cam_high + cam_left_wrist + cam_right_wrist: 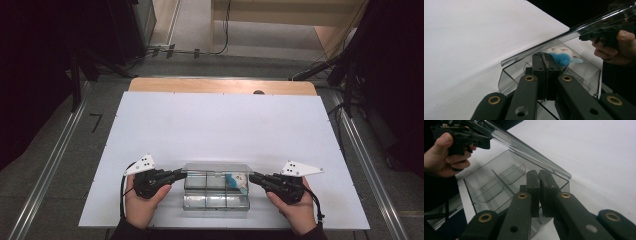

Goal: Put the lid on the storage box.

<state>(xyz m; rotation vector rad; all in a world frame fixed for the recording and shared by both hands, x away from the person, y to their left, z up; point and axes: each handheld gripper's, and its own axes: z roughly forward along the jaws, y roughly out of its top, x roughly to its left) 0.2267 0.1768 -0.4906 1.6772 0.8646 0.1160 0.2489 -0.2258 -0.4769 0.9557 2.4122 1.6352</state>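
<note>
White counter (220, 125) sits on a grey floor w/ dark gear at both sides and cables at the far end. Clear box (216, 200) lies at the near edge of the counter, centre, between the two hands. Its lid (217, 168) is swung up on the far side, hanging tilted over the compartments. Inside, dividers split the box into cells; a small toy (235, 181), white w/ a blue patch, sits in a far-right cell.

Left gripper (181, 173) comes in from the left w/ its tip at the lid's left end. Left gripper view shows its jaws clenched tight together, tips just over the box's left wall; can't tell if any plastic is pinched between them.

Right gripper (252, 177) mirrors it at the lid's right end. Right gripper view shows its jaws pressed together above the box's right wall, a thin slit between the pads; no object visibly caught there. In each gripper view the other gripper's tip meets the raised lid's end.
</note>
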